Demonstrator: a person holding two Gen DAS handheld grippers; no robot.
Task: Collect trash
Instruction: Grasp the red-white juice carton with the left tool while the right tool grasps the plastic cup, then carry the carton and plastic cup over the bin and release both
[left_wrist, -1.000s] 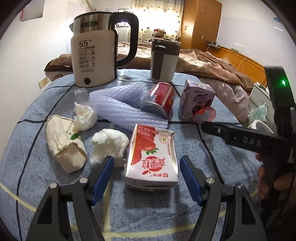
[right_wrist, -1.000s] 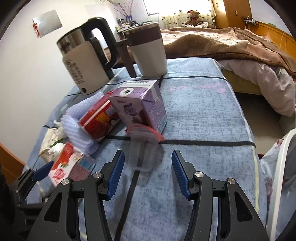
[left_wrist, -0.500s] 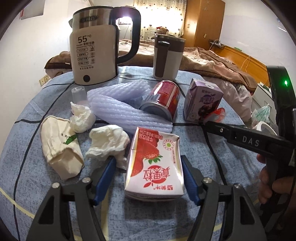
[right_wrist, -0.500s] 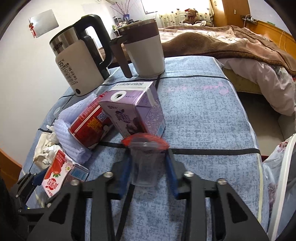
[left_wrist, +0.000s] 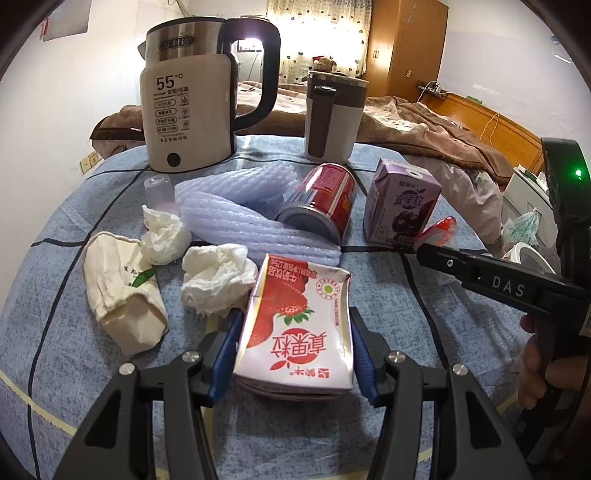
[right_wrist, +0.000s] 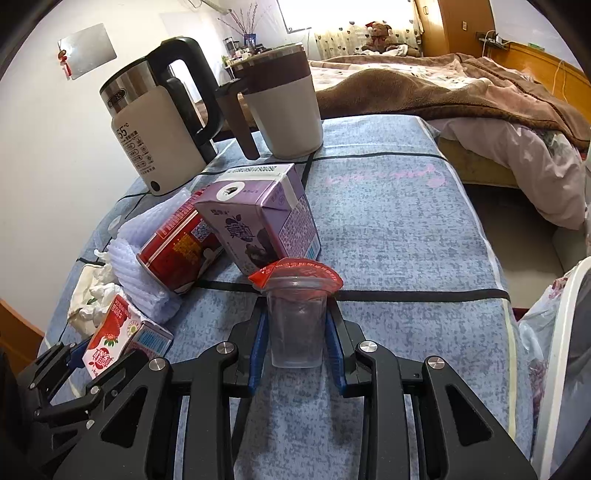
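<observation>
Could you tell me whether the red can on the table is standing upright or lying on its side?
On its side: the red can shows its round end and leans on the foam netting.

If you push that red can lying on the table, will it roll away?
Probably a little. The red can lies on its side, so its round body could roll. The purple carton sits close on one side and the foam netting on the other, so they would likely stop it. If it is empty, it is light.

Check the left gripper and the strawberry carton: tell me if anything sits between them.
Nothing visible does. The left gripper has its jaws closing around the strawberry carton, one blue pad along each side. The crumpled tissue lies just outside its left finger, not between pad and carton.
</observation>
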